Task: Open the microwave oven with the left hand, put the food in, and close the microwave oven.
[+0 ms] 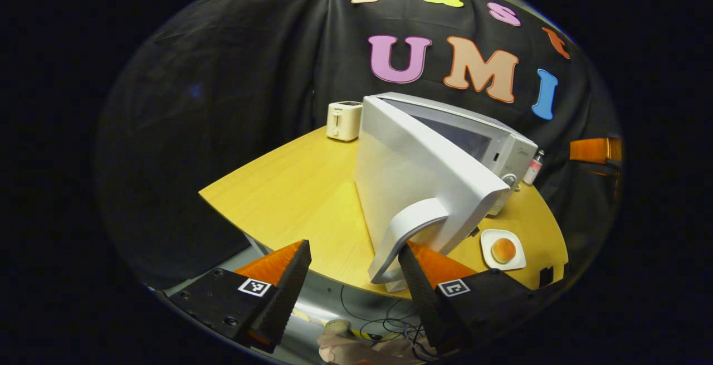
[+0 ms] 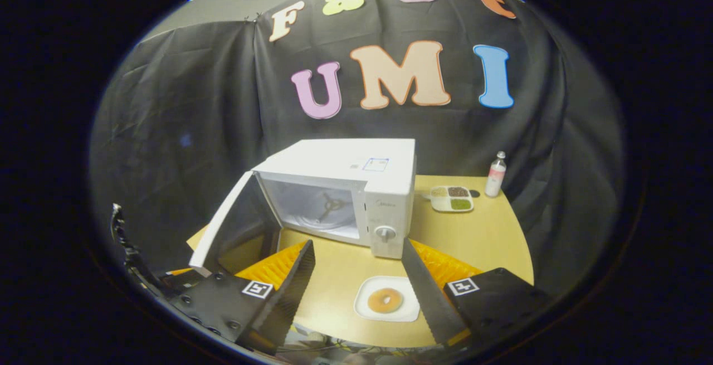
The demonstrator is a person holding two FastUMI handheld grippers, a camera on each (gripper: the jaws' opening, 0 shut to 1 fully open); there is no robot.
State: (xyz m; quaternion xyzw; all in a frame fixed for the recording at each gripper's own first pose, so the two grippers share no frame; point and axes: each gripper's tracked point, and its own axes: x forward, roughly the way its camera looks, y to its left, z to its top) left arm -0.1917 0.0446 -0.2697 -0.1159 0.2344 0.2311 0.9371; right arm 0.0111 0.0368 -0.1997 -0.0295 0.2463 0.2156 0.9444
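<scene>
The white microwave [image 2: 340,186] stands on the wooden table [image 2: 490,231] with its door [image 2: 234,225] swung wide to the left, so the cavity and turntable [image 2: 326,209] show. In the left gripper view the door [image 1: 412,170] fills the middle and its curved handle [image 1: 409,225] hangs just inside the right finger of my open left gripper [image 1: 353,251], not clamped. A round bun [image 2: 385,300] lies on a white plate [image 2: 387,314] at the table's front edge, in front of the microwave. My open right gripper [image 2: 356,248] hovers just above and before the plate, holding nothing.
A cream toaster [image 1: 343,121] sits at the back of the table behind the door. A small bottle [image 2: 496,174] and a divided tray [image 2: 452,198] of grains stand right of the microwave. Cables lie on the floor [image 1: 384,320] below the table's edge.
</scene>
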